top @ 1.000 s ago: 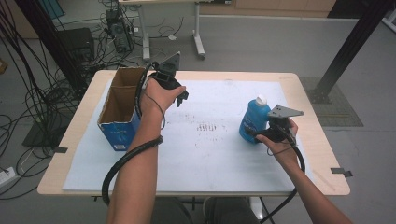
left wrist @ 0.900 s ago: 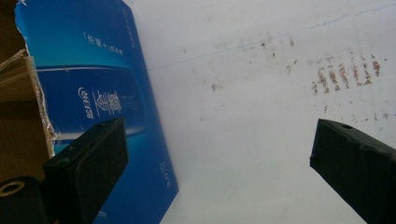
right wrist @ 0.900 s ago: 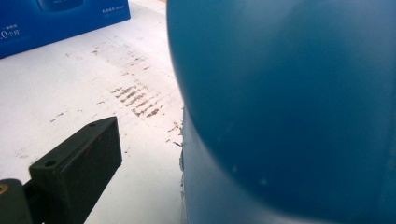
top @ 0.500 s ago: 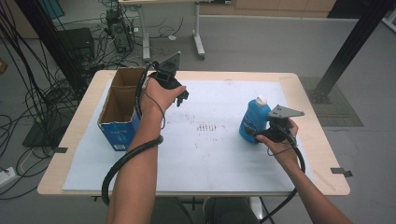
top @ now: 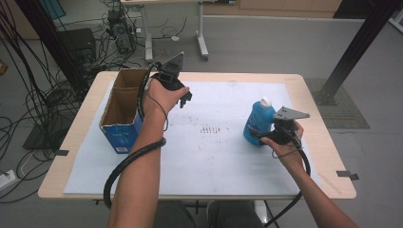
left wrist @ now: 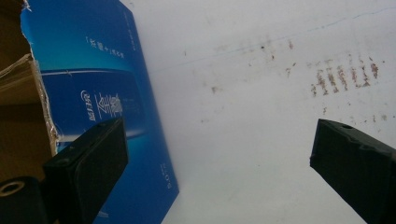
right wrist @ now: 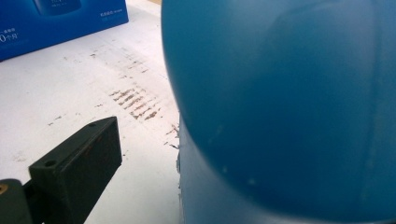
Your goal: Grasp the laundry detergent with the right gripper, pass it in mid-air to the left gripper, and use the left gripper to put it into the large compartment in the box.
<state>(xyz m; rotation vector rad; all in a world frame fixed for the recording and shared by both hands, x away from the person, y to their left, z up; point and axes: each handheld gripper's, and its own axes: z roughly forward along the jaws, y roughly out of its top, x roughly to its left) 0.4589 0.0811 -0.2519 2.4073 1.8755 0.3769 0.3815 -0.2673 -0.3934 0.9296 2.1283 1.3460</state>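
A smooth, rounded blue plastic bottle [top: 258,124] with a white cap stands upright near the table's [top: 313,95] right edge, on a white sheet marked with rusty smudges. The right claw [top: 266,137] touches its side; whether it grips, I cannot tell. The left claw [top: 186,98] hangs spread apart beside an open, torn-edged cardboard box [top: 119,137] at the left edge.

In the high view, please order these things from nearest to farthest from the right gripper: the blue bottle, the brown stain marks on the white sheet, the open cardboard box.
1. Blue bottle, right beside the right gripper on its left.
2. Brown stain marks, at the middle of the white sheet.
3. Open cardboard box, at the table's left edge, by the left gripper.
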